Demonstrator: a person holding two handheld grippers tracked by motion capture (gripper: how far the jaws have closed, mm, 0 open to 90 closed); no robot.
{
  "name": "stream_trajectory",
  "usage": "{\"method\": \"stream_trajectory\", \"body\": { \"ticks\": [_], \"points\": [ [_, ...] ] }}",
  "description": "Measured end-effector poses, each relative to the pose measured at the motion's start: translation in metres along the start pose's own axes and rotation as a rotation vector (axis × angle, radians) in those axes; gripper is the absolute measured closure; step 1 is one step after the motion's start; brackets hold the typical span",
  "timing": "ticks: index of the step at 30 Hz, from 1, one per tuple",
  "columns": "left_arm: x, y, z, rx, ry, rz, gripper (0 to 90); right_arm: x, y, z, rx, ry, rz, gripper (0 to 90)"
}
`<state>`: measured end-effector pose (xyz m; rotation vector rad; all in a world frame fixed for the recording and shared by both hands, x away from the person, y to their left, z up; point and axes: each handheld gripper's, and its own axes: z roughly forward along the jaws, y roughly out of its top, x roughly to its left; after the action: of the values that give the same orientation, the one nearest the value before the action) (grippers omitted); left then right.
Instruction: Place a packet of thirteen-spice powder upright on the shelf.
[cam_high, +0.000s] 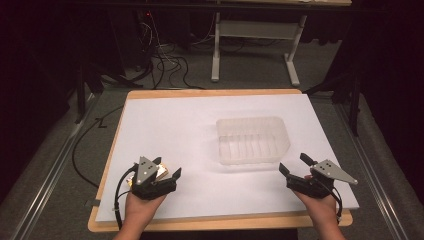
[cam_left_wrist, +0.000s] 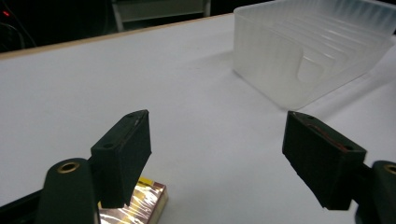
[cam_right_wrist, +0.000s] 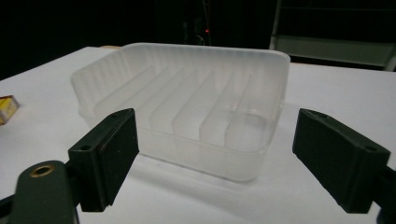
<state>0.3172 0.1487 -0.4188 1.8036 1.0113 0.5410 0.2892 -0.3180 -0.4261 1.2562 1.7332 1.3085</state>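
The left claw (cam_high: 167, 172) rests low at the near left of the surface (cam_high: 175, 125), its two black jaws spread wide with nothing between them. A small box (cam_left_wrist: 140, 205) with a shiny gold wrapper and a yellow edge lies on the white sheet right beside the claw's left jaw, partly tucked under it in the left gripper view; whether jaw and box touch cannot be told. In the high view the box (cam_high: 161, 171) peeks out beneath the grey plate of that claw. The right claw (cam_high: 295, 166) sits at the near right of the surface, jaws likewise wide apart and holding nothing, and it points at the plastic tray (cam_right_wrist: 187, 98). The tray (cam_high: 252, 140), a frosted, ribbed container with upright dividers inside, stands on the sheet right of centre, apart from both claws and nearer the right one. From the right gripper view the box (cam_right_wrist: 7, 108) shows far off at the left edge, well apart from the tray. A person's hands grip both tools from the near edge.
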Motion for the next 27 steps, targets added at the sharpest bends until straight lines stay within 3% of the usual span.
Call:
{"method": "stream_trajectory", "body": {
  "ticks": [2, 6, 12, 19, 27],
  "points": [
    [0.002, 0.0, 0.0, 0.002, 0.015, 0.029, 21.8, 0.0, -0.001, 0.001, 0.006, -0.002, 0.01, 14.8],
    [0.006, -0.002, 0.005, 0.026, -0.003, 0.012, 21.9, 0.0, -0.001, 0.003, 0.003, 0.002, 0.004, 14.7],
    [0.003, -0.004, 0.008, 0.051, 0.0, 0.042, 21.9, 0.0, -0.002, 0.005, 0.007, 0.008, -0.015, 14.5],
    [0.003, -0.005, 0.012, 0.064, 0.005, 0.049, 22.3, -0.005, -0.002, 0.003, 0.012, 0.006, -0.019, 11.8],
    [0.005, -0.003, 0.009, 0.061, 0.015, 0.074, 22.8, -0.002, -0.001, 0.001, 0.011, 0.012, -0.027, 11.7]
  ]
}}
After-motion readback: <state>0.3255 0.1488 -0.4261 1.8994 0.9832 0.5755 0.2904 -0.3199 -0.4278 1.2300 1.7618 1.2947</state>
